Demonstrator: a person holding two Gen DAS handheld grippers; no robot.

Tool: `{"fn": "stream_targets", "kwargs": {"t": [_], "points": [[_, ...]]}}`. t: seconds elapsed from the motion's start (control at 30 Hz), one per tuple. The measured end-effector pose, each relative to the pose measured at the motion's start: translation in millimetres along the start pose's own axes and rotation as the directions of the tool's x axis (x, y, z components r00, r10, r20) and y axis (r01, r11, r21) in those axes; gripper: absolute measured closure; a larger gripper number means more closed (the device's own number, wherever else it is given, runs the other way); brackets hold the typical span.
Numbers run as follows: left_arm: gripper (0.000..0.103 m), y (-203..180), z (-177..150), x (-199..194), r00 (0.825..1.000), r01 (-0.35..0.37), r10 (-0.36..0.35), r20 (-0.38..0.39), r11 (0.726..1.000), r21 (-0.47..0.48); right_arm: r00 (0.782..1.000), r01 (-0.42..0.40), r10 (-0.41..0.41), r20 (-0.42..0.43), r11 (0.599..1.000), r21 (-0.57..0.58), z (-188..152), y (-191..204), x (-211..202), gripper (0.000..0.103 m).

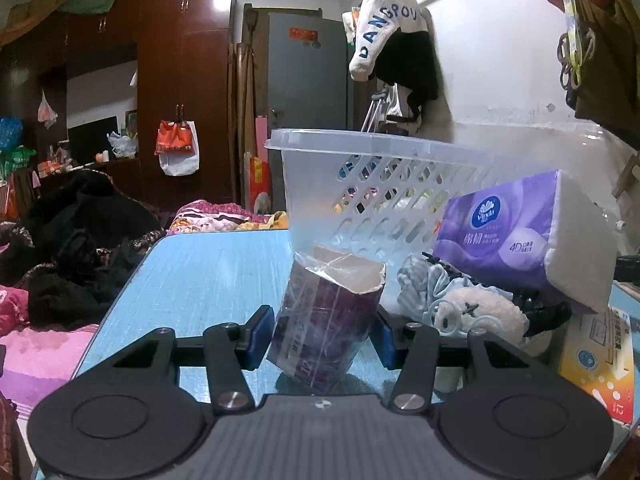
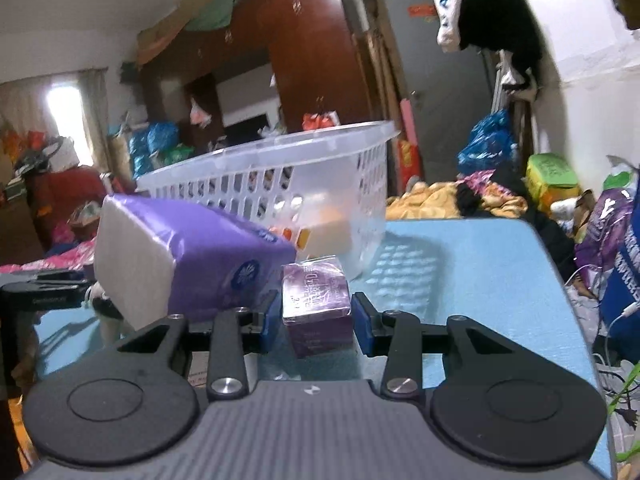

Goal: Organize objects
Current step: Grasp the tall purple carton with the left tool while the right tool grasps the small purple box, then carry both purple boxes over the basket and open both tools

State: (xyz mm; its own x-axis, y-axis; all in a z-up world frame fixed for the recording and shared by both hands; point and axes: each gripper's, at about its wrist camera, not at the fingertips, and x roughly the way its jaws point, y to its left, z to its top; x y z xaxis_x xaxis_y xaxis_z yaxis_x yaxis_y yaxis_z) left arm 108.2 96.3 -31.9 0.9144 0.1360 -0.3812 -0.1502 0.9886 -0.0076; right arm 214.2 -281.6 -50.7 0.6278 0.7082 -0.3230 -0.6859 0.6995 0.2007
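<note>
Plastic, film and laminate on a cluttered table

The basket [image 1: 360, 168] is translucent, perforated plastic; the tissue pack [image 1: 524, 232] wears glossy purple film; the small box [image 2: 318, 304] is shiny-wrapped purple card with a torn top; the table [image 1: 208, 272] is blue, finely grained laminate; the wardrobe [image 1: 184, 80] is glossy dark wood.

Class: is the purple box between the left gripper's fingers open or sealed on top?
Open: purple box top is torn, edges ragged.

Basket [image 1: 360, 184] blocks ahead; table [image 1: 208, 272] leftward is open.
</note>
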Motion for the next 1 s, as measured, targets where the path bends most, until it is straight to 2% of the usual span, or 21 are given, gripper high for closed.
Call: {"fn": "stream_targets", "kwargs": {"t": [0.3, 0.5, 0.7, 0.83, 0.93, 1.0], "points": [[0.048, -1.0, -1.7, -7.1, 0.998, -0.003, 0.002, 0.068, 1.000, 0.003, 0.995, 0.038, -0.039, 0.088, 0.999, 0.019, -1.8, -0.9, -7.9, 0.061], [0.048, -3.1, -0.9, -8.1, 0.996, -0.014, 0.013, 0.088, 1.000, 0.011, 0.992, 0.051, -0.054, 0.112, 0.998, 0.031, -2.5, -0.5, -10.2, 0.061], [0.048, 0.0, 1.4, -17.6, 0.993, -0.001, 0.003, 0.119, 1.000, -0.021, 0.986, 0.067, -0.069, 0.154, 0.998, 0.021, 6.3, 3.5, -25.8, 0.061], [0.048, -0.7, 22.9, -36.6, 0.983, 0.039, -0.032, 0.179, 0.999, -0.034, 0.976, 0.076, -0.070, 0.208, 0.997, -0.021, 30.8, 16.0, -41.8, 0.061], [0.048, -8.6, 53.7, -49.9, 0.971, 0.061, -0.057, 0.233, 0.998, -0.007, 0.974, 0.088, -0.069, 0.214, 0.993, -0.078, 57.4, 30.3, -39.3, 0.061], [0.048, -15.3, 77.6, -50.6, 0.966, 0.083, -0.084, 0.243, 0.996, 0.014, 0.976, 0.077, -0.054, 0.209, 0.991, -0.106, 76.0, 39.5, -32.2, 0.061]]}}
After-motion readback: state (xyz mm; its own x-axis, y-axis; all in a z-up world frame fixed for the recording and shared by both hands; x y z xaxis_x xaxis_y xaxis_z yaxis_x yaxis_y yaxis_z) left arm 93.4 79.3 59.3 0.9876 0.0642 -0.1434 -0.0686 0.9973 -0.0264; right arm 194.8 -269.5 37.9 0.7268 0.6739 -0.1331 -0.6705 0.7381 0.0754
